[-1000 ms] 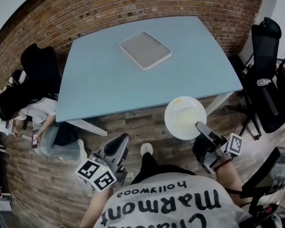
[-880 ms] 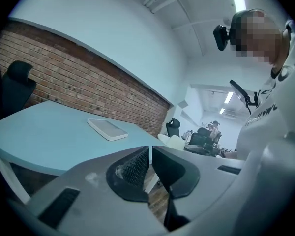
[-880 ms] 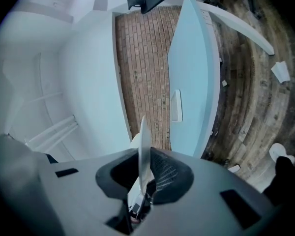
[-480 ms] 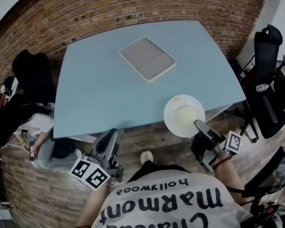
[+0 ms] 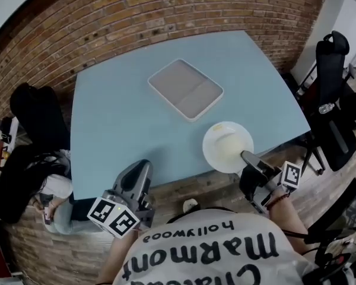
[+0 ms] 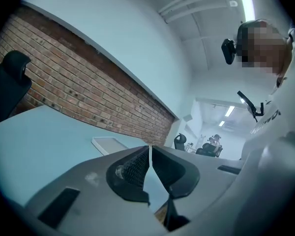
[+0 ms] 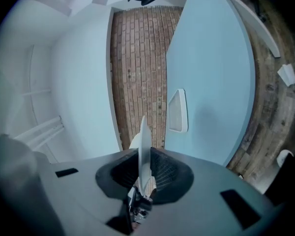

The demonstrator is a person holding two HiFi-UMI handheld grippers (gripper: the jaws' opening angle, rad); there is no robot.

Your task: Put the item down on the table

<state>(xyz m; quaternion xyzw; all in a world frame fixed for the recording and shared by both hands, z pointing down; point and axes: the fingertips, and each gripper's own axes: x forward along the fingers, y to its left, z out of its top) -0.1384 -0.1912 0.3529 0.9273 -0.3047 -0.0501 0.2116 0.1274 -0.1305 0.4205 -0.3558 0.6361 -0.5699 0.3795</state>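
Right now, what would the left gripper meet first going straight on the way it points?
Probably nothing soon: the left gripper, fingers shut, points level across the blue table. The white tray lies near that line, farther on; clearance above it is unclear.

Person is wearing a white T-shirt [image 5: 202, 257] (bold black lettering), wielding grey left gripper [image 5: 140, 170] and right gripper [image 5: 245, 155] bearing black-and-white cubes [image 5: 113, 217].

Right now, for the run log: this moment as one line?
right gripper: shut on white plate | white plate: over table edge | left gripper: shut, empty | tray: on table
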